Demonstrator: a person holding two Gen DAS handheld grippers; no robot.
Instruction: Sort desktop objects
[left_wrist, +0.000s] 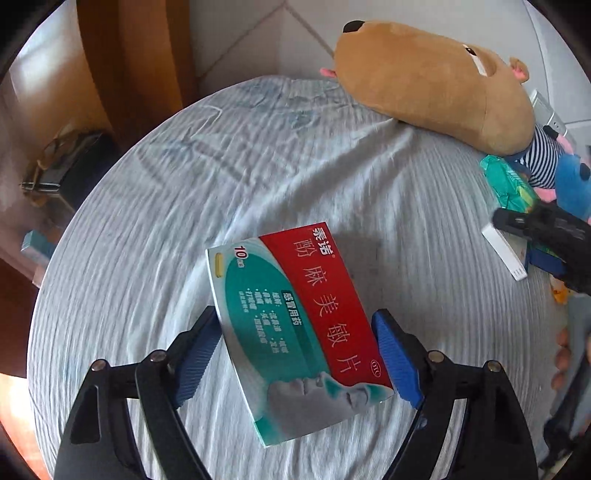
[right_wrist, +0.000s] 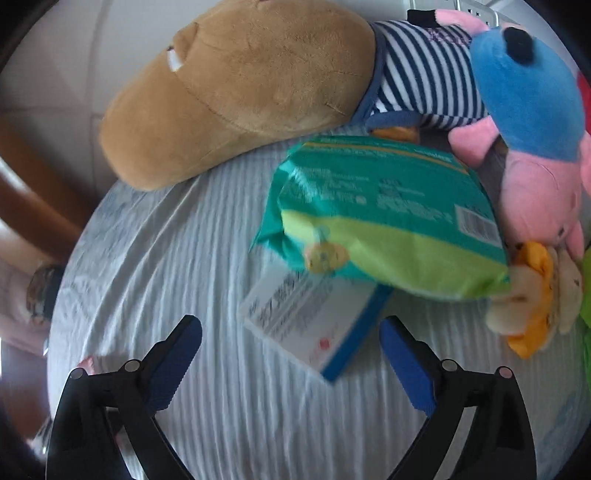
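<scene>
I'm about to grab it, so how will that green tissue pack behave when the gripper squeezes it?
The green tissue pack looks soft and plastic-wrapped, so it will probably squash and may slip. It overlaps the white and blue box, which might shift when it lifts. It is probably light.

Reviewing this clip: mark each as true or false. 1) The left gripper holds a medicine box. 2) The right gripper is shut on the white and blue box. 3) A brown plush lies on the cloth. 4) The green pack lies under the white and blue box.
1) True: left gripper clamps the medicine box.
2) False: right gripper is open, empty, near the white and blue box.
3) True: brown plush, striped cloth.
4) False: green pack overlaps the box's top.
</scene>
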